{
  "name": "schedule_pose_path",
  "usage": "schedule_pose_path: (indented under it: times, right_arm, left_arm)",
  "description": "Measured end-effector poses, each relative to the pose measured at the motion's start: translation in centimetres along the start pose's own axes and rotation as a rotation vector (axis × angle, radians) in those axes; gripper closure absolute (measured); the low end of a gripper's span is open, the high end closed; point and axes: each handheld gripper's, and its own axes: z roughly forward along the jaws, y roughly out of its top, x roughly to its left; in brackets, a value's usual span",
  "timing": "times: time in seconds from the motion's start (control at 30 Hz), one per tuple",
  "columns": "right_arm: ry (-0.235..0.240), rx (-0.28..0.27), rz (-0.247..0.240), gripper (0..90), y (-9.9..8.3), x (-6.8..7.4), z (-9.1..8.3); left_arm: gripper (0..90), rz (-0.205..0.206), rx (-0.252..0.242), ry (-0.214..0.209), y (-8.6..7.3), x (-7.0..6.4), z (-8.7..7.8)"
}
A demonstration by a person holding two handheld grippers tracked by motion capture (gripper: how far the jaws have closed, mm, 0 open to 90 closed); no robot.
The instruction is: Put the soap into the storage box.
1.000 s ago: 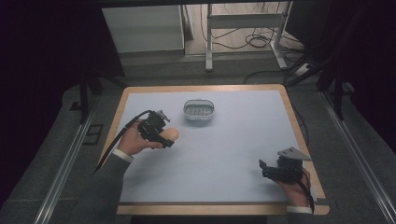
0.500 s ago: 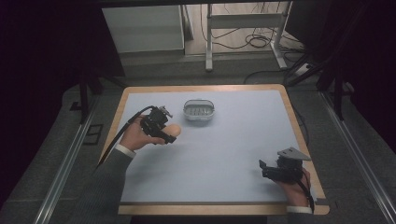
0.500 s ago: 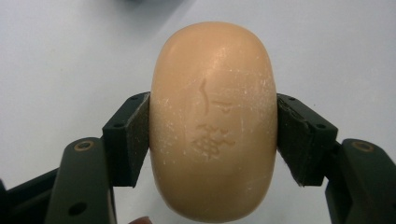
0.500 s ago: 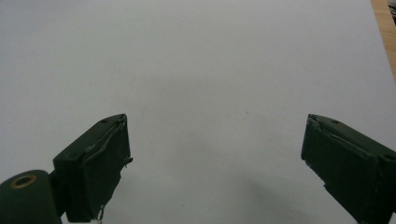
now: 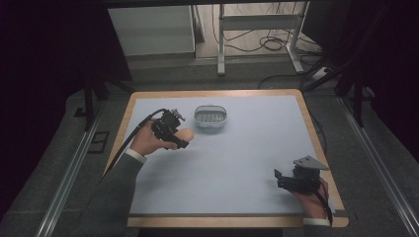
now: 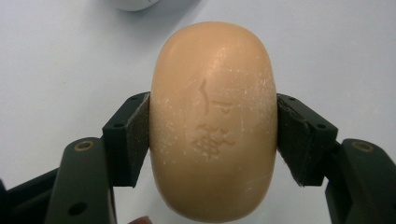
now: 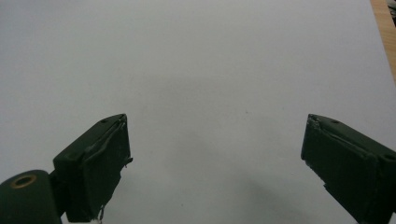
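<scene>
Peach-coloured soap (image 6: 213,121) is pinched across its middle by the left gripper (image 5: 179,137), both pads pressed flat against its sides. It's up off the pale surface (image 5: 237,163), just beside a small white dish (image 5: 210,116) at the far left-centre. Right gripper (image 7: 215,163) sits near the front right corner, jaws spread wide with nothing between them, pointed across bare surface. Wooden edge (image 7: 385,28) shows at the right.

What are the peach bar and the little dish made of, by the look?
Soap bar: likely solid soap, matte and waxy, with a stamped mark and white scuff flecks. Soap dish: probably pale plastic or metal with a ribbed floor; too small to tell which.
</scene>
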Motion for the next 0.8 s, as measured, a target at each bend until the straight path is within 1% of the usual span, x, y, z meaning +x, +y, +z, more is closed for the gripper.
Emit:
schedule_pose_path:
  times: [0.23, 0.3, 0.53, 0.63, 0.8]
  right_arm:
    - [0.001, 0.002, -0.002, 7.9, 0.0, 0.0, 0.0]
    - [0.001, 0.003, -0.001, 7.9, 0.0, 0.0, 0.0]
    - [0.004, 0.007, -0.001, 7.8, -0.1, 0.0, 0.1]
    - [0.004, 0.007, 0.001, 7.9, -0.1, 0.0, 0.2]
    - [0.003, 0.006, -0.001, 7.9, -0.1, -0.1, 0.1]
  left_arm:
    - [32.9, -0.001, 0.015, 0.015, 0.5, 0.5, 0.3]
    - [32.8, -0.012, 0.008, 0.008, 0.6, 0.7, 0.3]
    - [32.9, -0.003, 0.015, 0.011, 1.3, 0.8, 0.4]
    - [32.9, -0.013, 0.011, 0.003, 1.6, 1.0, 0.4]
    - [32.8, -0.008, 0.015, 0.006, 2.1, 1.1, 0.6]
